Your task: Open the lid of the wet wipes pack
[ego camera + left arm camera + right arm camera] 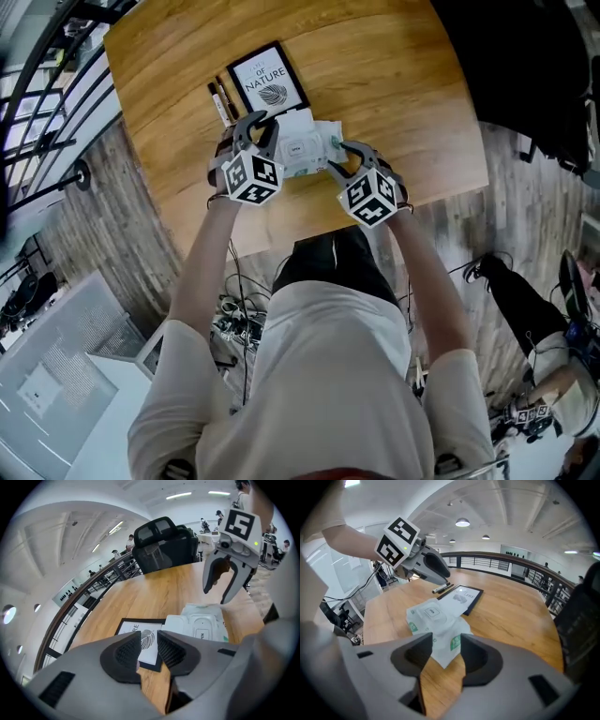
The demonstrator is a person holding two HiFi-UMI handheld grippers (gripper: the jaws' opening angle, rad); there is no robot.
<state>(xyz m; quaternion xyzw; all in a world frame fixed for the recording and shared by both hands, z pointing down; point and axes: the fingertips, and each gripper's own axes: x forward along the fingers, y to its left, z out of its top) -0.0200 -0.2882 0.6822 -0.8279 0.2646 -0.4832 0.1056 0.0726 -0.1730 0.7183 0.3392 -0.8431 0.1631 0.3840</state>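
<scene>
The left claw (pixel 149 641) stands partly open. Its ribbed black pads are apart with nothing between them, and only bare wood and a book corner show through the gap. The right claw (pixel 446 644) is also parted and grips nothing. Its smooth dark jaws frame the nearest corner of the wet wipes pack (pixel 436 620) without pressing on it.

The pack lies flat on the counter (pixel 394 84) between the two claws, with the left claw at its left edge and the right claw at its right edge. It is a soft white film pouch, crinkled at the ends, with small green logos too small to read. A rounded white plastic lid sits on top, and the print on its tab is only partly legible, ending in "PEN".

Just beyond the pack lies a black-bordered book (pixel 267 80) reading "OF NATURE" above a fingerprint-like emblem. Two dark pens (pixel 220 101) lie alongside it. The counter is warm, grained wood with a curved edge. Past it stand a black mesh chair (pixel 161 543) and a dark railing (pixel 501 564).
</scene>
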